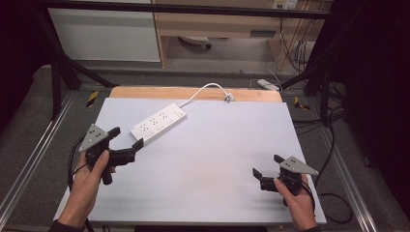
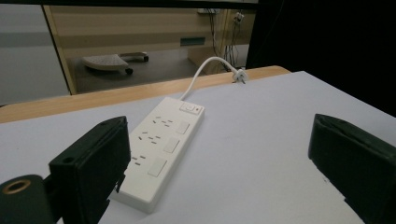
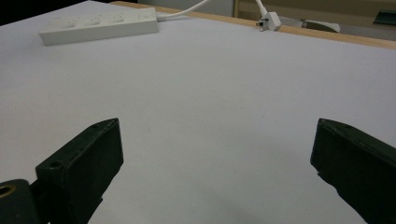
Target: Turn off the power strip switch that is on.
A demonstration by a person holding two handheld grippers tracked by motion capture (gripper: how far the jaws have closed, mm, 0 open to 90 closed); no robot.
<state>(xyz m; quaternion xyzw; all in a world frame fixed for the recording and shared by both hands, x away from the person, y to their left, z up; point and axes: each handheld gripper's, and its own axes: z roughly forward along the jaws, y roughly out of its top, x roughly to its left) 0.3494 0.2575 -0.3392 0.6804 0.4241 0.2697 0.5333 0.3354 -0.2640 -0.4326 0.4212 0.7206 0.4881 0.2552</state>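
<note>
From above, high view: left gripper (image 1: 128, 137) sits w/ jaws spread, holding nothing, just short of the near end of the white power strip (image 1: 158, 124). Strip's long axis runs diagonally away from that gripper, up and to its right; cord (image 1: 200, 92) leaves the far end and curves to the plug (image 1: 228, 97) on the wooden edge of the tabletop (image 1: 203, 164). Right gripper (image 1: 265, 166) is well apart from the strip, jaws also released, over bare tabletop.

Left gripper view: strip (image 2: 164, 144) lies just ahead, betw. the two black jaws but nearer the left one, which hides its near left corner. Switch end points away; plug (image 2: 240, 75) small, prongs hard to make out.

Right gripper view: jaws wide, nothing betw. them. Strip (image 3: 100, 25) far ahead-left, sockets blurred; plug (image 3: 269, 20) far ahead, cord cut off by the top edge.
</note>
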